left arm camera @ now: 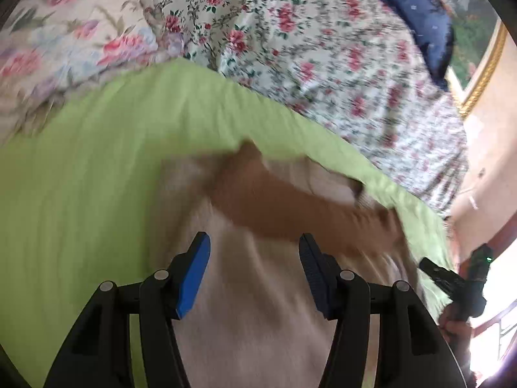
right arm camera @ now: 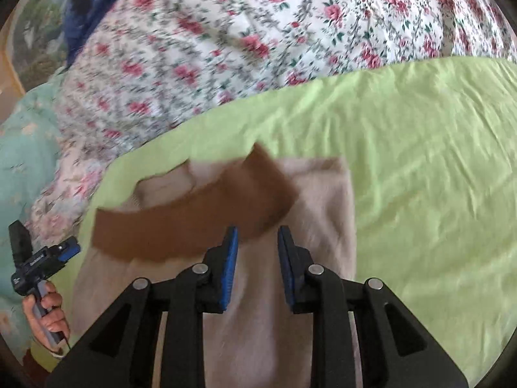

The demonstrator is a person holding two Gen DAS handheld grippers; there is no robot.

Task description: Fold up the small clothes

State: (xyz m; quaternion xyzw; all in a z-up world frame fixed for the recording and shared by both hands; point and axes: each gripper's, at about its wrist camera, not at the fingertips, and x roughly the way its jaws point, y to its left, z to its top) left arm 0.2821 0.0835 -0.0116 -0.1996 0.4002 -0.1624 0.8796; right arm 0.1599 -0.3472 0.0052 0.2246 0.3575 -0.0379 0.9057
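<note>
Beige garment (right arm camera: 290, 291) with brown sleeve (right arm camera: 194, 223) laid on green sheet (right arm camera: 420, 161): judged light, limp, best pinched at hem corners. Left gripper (left arm camera: 255, 271) spread, empty; right gripper (right arm camera: 258, 265) parted, nothing pinched.

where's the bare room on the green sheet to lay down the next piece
Bare green sheet spreads wide on the side of the beige garment away from the brown sleeve, up to the floral quilt. The sleeve side is crowded: only a thin green strip before the quilt.
</note>
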